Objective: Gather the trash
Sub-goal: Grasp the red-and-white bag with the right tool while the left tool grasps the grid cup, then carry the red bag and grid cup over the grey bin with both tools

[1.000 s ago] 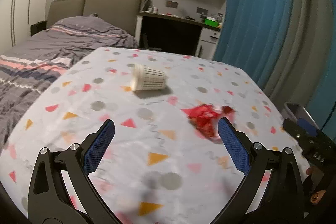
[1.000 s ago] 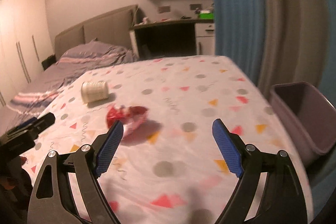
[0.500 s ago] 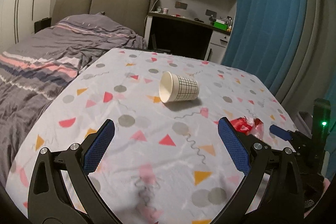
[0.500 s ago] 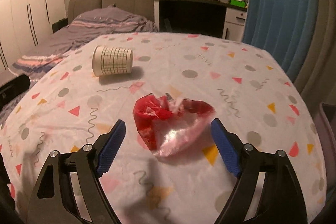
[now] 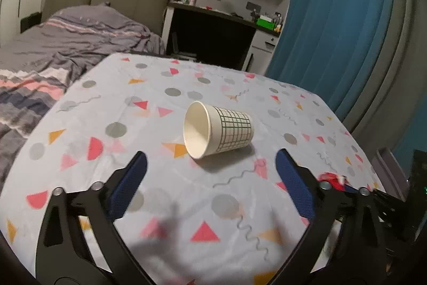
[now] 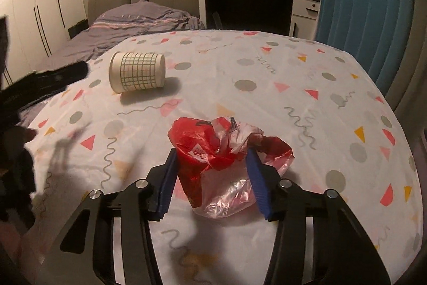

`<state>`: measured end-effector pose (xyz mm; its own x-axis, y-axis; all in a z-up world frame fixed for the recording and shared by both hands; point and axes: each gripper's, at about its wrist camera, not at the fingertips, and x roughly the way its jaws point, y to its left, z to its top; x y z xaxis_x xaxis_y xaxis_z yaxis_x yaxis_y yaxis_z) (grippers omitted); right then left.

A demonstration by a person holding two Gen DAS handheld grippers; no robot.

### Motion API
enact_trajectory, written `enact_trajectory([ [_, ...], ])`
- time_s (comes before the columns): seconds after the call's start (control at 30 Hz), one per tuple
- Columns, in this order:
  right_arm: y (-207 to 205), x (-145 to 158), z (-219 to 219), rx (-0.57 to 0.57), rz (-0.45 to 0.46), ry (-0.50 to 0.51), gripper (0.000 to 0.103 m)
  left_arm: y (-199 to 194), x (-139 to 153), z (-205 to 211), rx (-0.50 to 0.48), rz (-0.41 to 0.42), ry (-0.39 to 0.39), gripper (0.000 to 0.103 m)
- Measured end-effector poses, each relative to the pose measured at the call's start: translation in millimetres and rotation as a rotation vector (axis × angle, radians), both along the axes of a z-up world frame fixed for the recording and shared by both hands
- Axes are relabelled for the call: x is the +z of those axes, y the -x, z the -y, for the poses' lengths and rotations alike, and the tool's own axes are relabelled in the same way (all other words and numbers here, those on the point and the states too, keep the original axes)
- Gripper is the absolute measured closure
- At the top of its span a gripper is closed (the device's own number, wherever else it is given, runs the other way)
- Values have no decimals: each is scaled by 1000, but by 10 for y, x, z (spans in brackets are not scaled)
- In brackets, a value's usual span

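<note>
A white paper cup [image 5: 217, 129] with a green grid pattern lies on its side on the patterned tablecloth [image 5: 165, 199]; it also shows in the right wrist view [image 6: 137, 71]. My left gripper [image 5: 210, 172] is open, just short of the cup. A crumpled red and clear plastic bag [image 6: 226, 151] lies on the table. My right gripper [image 6: 212, 172] has its blue pads on both sides of the bag, narrowed around it and touching it. A bit of the bag [image 5: 333, 178] shows behind my left gripper's right finger.
A grey bin [image 5: 389, 170] stands off the table's right edge. A bed [image 5: 53, 52] lies to the left, a desk [image 5: 221, 28] behind, and a blue curtain [image 5: 333, 18] at the right. My left gripper [image 6: 40, 87] shows dark at the left of the right wrist view.
My left gripper moved closer to the cup. My right gripper moved forward over the red bag and its jaws narrowed around it.
</note>
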<state>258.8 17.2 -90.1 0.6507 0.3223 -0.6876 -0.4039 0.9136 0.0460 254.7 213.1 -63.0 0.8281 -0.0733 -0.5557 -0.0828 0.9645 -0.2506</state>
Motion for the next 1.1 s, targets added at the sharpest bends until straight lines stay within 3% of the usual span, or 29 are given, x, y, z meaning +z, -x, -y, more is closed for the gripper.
enact_trajectory([
  [0.1, 32, 71, 136, -15, 9, -31, 53, -193, -94, -35, -13, -31, 23, 31],
  [0.33, 96, 190, 312, -30, 31, -54, 52, -487, -191, -25, -80, -58, 69, 49],
  [0.57, 150, 228, 372, -31, 47, -59, 52, -600, -227, 82, -159, -86, 58, 90],
  [0.67, 191, 253, 387, -31, 59, -62, 52, -583, -217, 132, -166, -73, 53, 101],
  [0.87, 251, 334, 470, -43, 84, -75, 52, -423, -44, 331, -162, -16, 20, 101],
  [1.1, 362, 498, 723, -74, 122, -107, 52, -168, 305, 860, -207, 50, -59, 101],
])
